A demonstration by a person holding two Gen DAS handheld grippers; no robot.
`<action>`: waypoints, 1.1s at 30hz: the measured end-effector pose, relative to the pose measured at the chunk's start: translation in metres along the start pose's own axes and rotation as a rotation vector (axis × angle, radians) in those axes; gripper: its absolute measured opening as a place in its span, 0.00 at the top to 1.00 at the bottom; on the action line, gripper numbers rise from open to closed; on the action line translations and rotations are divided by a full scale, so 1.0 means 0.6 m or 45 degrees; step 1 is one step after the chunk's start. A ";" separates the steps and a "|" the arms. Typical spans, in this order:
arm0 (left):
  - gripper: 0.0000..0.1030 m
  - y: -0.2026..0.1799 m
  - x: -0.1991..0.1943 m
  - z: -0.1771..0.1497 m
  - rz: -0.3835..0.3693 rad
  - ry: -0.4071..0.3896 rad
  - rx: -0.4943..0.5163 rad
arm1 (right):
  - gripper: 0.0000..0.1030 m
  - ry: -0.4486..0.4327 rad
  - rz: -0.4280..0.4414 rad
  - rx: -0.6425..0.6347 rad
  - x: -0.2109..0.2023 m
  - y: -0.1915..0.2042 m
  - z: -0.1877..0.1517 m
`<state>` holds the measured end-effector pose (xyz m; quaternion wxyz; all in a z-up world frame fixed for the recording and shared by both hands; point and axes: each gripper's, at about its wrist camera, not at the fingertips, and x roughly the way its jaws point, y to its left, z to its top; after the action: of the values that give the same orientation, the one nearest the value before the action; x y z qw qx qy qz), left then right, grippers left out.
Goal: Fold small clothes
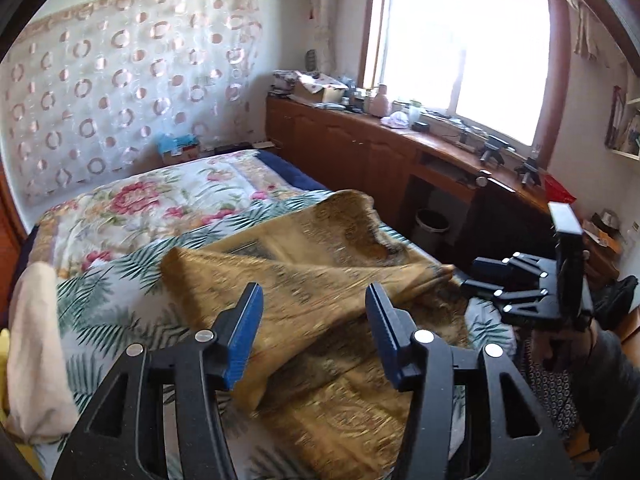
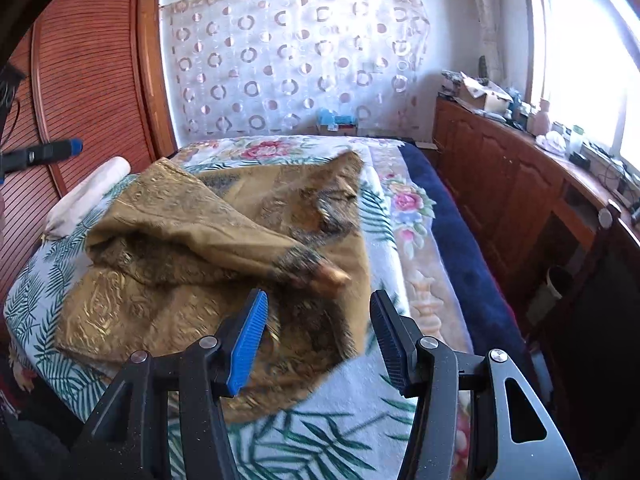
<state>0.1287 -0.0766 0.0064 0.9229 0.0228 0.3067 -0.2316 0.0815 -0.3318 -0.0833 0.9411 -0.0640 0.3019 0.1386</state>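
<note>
Loosely heaped, the gold cloth (image 2: pixel 208 264) lies on the bed (image 2: pixel 452 248), on a palm-leaf sheet (image 2: pixel 336 420) that covers the near half. One flap is thrown over the rest, its dark fringed tip (image 2: pixel 316 270) pointing toward the bed's right edge; the far corner (image 2: pixel 344 168) reaches up toward the floral quilt (image 1: pixel 132 200). The cloth's lower edge runs close to the near edge of the bed.

Both grippers sit over the near edge with their fingers apart. The left gripper (image 1: pixel 314 336) has its blue pads spread over the cloth, nothing pinched between them. The right gripper (image 2: pixel 318 340) stands open just above the cloth's right corner, its pads clear of the fabric. In the left view the right gripper (image 1: pixel 500 284) shows side-on at the right edge of the bed, a sleeve (image 1: pixel 608 364) behind it.

A rolled cream towel (image 2: pixel 92 196) lies at the left edge of the bed, touching the sheet, just beside the cloth. Beyond the right edge runs a wooden cabinet (image 2: pixel 500 168) under the window (image 1: pixel 464 56).
</note>
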 end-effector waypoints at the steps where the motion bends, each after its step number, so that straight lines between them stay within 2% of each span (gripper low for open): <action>1: 0.47 0.012 -0.006 -0.013 0.032 0.002 -0.012 | 0.46 0.000 0.006 -0.011 0.004 0.004 0.004; 8: 0.47 0.081 -0.036 -0.085 0.165 0.031 -0.108 | 0.46 -0.007 0.126 -0.103 0.040 0.076 0.047; 13: 0.47 0.116 -0.049 -0.114 0.232 0.036 -0.165 | 0.46 -0.006 0.236 -0.220 0.073 0.158 0.078; 21: 0.47 0.147 -0.065 -0.146 0.277 0.030 -0.198 | 0.46 0.036 0.415 -0.332 0.134 0.267 0.111; 24: 0.47 0.157 -0.068 -0.156 0.275 0.026 -0.218 | 0.40 0.070 0.462 -0.382 0.164 0.302 0.119; 30: 0.47 0.167 -0.071 -0.172 0.275 0.032 -0.238 | 0.40 0.148 0.462 -0.476 0.213 0.352 0.117; 33: 0.47 0.171 -0.071 -0.176 0.275 0.033 -0.245 | 0.40 0.194 0.426 -0.499 0.234 0.357 0.112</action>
<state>0.0852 0.0519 -0.0648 0.9364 -0.0299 0.3351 -0.1000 0.1639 -0.0825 -0.1188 0.8493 -0.2045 0.3456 0.3428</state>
